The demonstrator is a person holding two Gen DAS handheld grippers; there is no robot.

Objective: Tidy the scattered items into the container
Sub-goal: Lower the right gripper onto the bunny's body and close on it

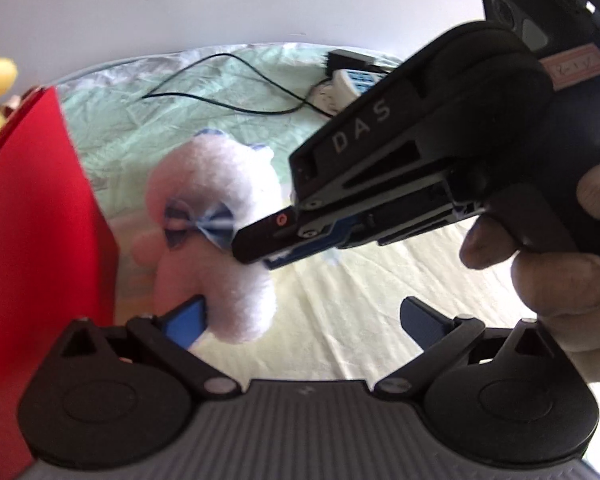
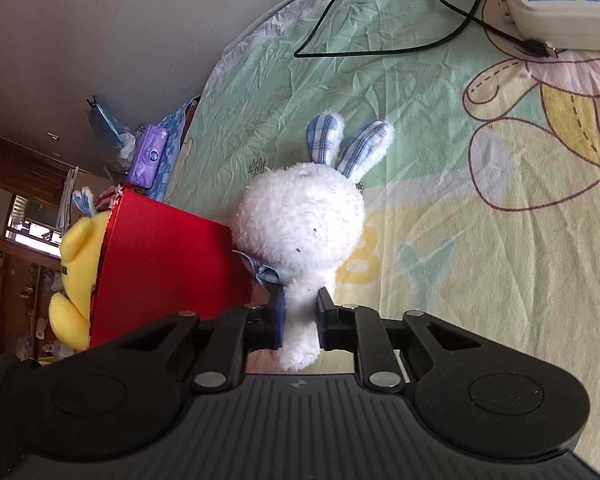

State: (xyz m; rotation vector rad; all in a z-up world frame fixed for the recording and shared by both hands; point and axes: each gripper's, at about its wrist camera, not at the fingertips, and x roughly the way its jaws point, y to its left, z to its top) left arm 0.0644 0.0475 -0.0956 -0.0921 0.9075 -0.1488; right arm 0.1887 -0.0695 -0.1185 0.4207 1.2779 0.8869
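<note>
A white plush rabbit (image 2: 300, 216) with blue plaid ears and a blue bow lies on the bed sheet beside the red container (image 2: 160, 264). My right gripper (image 2: 300, 316) is shut on the rabbit's lower body, its pads pressing in from both sides. The left wrist view shows the same rabbit (image 1: 196, 176) with the right gripper (image 1: 254, 248) reaching in from the right, next to the red container (image 1: 40, 220). My left gripper (image 1: 304, 320) is open and holds nothing; its left fingertip (image 1: 186, 322) sits close by the rabbit's lower end. A yellow plush toy (image 2: 80, 256) sticks out of the container.
A white power strip (image 2: 560, 0) and a looped black cable (image 2: 380, 40) lie farther back on the patterned sheet (image 2: 460, 240). A purple wipes pack (image 2: 148, 156) sits beyond the container. A person's hand (image 1: 560, 272) holds the right gripper at the right side.
</note>
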